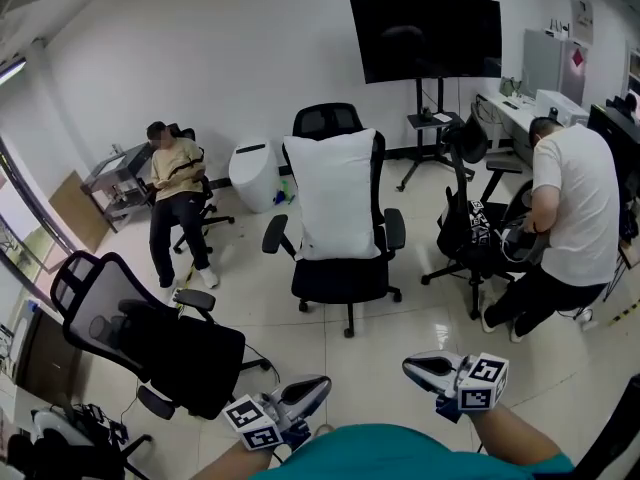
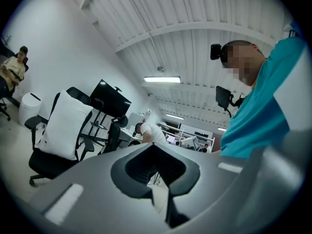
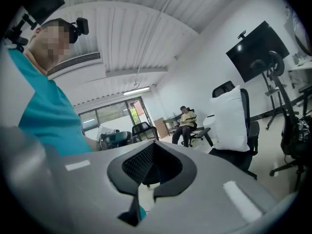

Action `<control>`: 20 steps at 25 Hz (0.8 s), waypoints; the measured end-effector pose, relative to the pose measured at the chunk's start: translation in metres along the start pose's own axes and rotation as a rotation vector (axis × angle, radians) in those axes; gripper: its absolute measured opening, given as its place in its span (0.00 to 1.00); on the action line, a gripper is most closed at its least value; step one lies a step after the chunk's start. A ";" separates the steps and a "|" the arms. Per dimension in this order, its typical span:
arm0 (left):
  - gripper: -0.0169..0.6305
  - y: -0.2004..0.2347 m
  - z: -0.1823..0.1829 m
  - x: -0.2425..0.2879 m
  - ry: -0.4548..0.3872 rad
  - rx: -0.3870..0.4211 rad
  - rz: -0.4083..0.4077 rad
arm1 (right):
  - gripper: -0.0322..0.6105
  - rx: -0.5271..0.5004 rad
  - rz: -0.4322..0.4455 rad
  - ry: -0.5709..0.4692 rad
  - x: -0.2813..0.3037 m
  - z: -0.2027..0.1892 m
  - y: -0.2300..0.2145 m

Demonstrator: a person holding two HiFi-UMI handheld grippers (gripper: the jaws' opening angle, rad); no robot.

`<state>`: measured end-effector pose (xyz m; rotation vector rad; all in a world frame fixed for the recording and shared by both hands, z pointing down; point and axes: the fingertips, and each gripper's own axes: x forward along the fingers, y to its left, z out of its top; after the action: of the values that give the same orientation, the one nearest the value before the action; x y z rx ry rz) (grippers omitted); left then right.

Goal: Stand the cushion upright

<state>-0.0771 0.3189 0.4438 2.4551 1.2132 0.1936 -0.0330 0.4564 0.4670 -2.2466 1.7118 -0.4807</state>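
Note:
A white cushion [image 1: 340, 196] stands upright on the seat of a black office chair [image 1: 342, 280], leaning against its backrest in the middle of the room. It also shows in the left gripper view [image 2: 63, 126] and the right gripper view [image 3: 230, 118]. My left gripper [image 1: 322, 386] and right gripper [image 1: 410, 367] are low in the head view, close to my body and well short of the chair. Both are shut with nothing between the jaws. In its own view, the left gripper [image 2: 165, 194] has its jaws meeting, and so does the right gripper [image 3: 142, 199].
A second black mesh chair [image 1: 150, 340] stands at my front left. A seated person [image 1: 180, 183] is at the back left, beside a white bin [image 1: 250, 173]. At the right, a person in a white shirt [image 1: 572, 218] bends over another chair [image 1: 470, 230]. A screen on a stand [image 1: 425, 36] stands by the far wall.

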 end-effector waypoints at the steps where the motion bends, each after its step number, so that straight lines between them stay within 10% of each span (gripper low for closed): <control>1: 0.05 -0.006 0.001 -0.001 0.002 0.014 0.005 | 0.05 -0.001 0.007 0.002 -0.001 -0.003 0.005; 20: 0.05 0.019 0.005 -0.131 -0.025 0.039 0.006 | 0.05 0.028 -0.107 -0.083 0.079 -0.040 0.080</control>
<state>-0.1424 0.2040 0.4529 2.4865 1.2103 0.1412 -0.1007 0.3587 0.4778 -2.3130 1.5422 -0.4251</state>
